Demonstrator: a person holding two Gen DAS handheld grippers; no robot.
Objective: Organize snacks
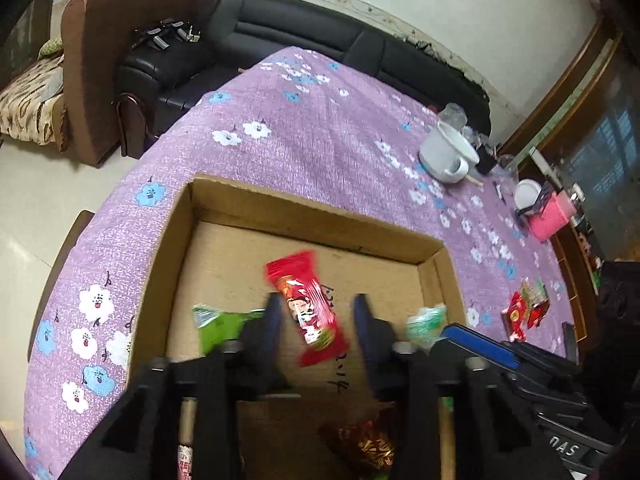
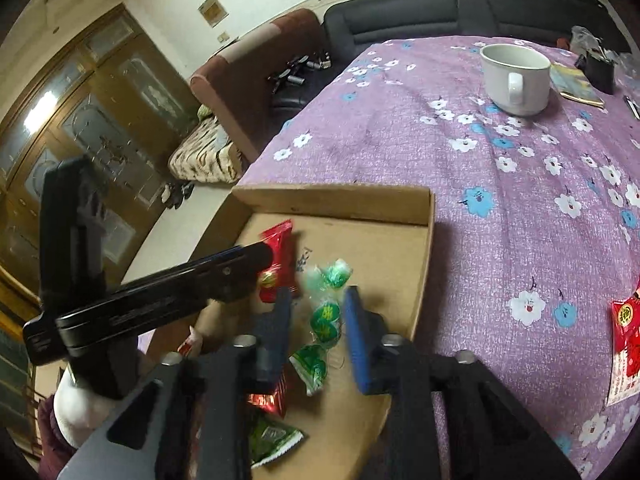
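An open cardboard box (image 1: 312, 204) (image 2: 332, 200) lies on the purple flowered tablecloth. My left gripper (image 1: 318, 312) hangs over it, open, with a blurred red snack packet (image 1: 308, 308) loose between its fingers. My right gripper (image 2: 316, 308) is open too, over the box's right side. A blurred string of green wrapped candies (image 2: 324, 320) sits between its blue pads, and they do not press on it. A green packet (image 1: 218, 328) and a red-gold packet (image 1: 368, 444) lie in the box. More red packets (image 1: 526, 308) (image 2: 628, 340) rest on the cloth to the right.
A white mug (image 1: 448, 152) (image 2: 516, 76) stands at the far side of the table, with a pink container (image 1: 548, 216) and small clutter near the right edge. A black sofa (image 1: 300, 28) and a brown armchair (image 1: 100, 60) stand beyond the table.
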